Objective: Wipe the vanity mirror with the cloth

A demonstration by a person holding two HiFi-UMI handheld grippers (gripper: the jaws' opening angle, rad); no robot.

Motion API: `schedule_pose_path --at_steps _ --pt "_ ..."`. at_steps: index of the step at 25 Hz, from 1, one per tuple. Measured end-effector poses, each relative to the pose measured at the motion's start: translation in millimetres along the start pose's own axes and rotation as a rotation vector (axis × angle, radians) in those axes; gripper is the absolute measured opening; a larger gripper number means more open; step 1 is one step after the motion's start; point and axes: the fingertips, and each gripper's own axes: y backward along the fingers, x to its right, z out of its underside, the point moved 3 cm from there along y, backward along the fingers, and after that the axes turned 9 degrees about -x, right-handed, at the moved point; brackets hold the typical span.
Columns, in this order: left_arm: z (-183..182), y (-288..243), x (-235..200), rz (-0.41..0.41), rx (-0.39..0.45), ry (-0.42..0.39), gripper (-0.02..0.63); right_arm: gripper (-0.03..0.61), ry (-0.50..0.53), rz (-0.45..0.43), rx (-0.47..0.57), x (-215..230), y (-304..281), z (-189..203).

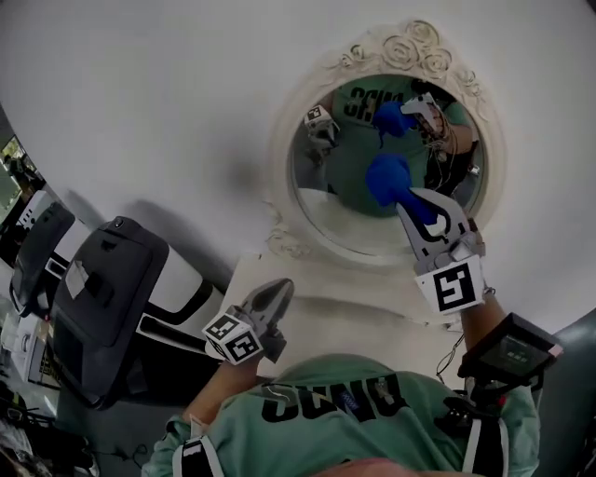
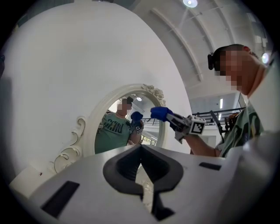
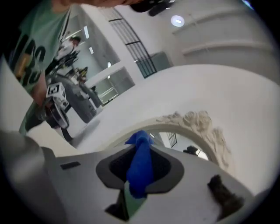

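**A white room, lit from above**

You face a plain white wall (image 1: pixel 140 93) with a white tabletop (image 1: pixel 326 321) set against it. At your left stand bulky machines (image 1: pixel 102 289) in dark grey and white. The floor (image 1: pixel 575 391) at your right is grey. Overhead, a round ceiling lamp (image 2: pixel 190 2) glows in a white, beamed ceiling (image 2: pixel 210 39). Beyond your shoulder runs a black railing (image 2: pixel 221 114). Farther off are bright glass panels (image 3: pixel 114 82) and a black grille (image 3: pixel 131 37).

Mirror (image 1: pixel 346 203) glass noted as glossy, reflective. Frame (image 1: pixel 410 47): white, matt, moulded relief, rough at scrolls. Cloth (image 1: pixel 389 179): blue fabric, soft, matt, creased. Left gripper (image 1: pixel 277 291) and right gripper (image 1: pixel 407 202): grey plastic shells, smooth, matt. Wall (image 1: pixel 168 93): white, smooth, matt. Shirt (image 1: pixel 354 424): green fabric, matt, w/ dark print.
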Motion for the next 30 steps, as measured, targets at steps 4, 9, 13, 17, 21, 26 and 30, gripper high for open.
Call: schedule_pose_path --at_steps 4,9,13,17,21,26,30 --pt "-9.8 20.7 -18.0 -0.035 0.019 -0.018 0.009 0.069 0.354 0.166 0.003 -12.8 -73.2 -60.0" --pt "-20.4 54.8 -49.5 -0.061 0.057 -0.013 0.009 0.069 0.617 0.343 -0.121 -26.6 -158.1 -89.3" --pt "-17.2 72.7 -59.3 -0.062 0.067 0.009 0.009 0.069 0.722 0.42 -0.196 -27.7 -187.6 -95.1" --pt "-13.1 81.8 -75.7 -0.075 0.067 0.027 0.009 0.069 0.751 0.471 -0.203 -32.0 -199.2 -88.8" --pt "-8.2 82.7 -84.2 -0.08 0.075 0.07 0.009 0.069 0.758 0.397 -0.244 -49.2 -212.9 -62.1" --pt "-7.9 77.9 -86.4 -0.087 0.071 0.066 0.009 0.069 0.762 0.402 -0.246 -56.9 -228.3 -55.4" --pt "-7.3 70.7 -89.9 -0.093 0.066 0.077 0.009 0.067 0.788 0.415 -0.217 -64.3 -232.3 -51.3"
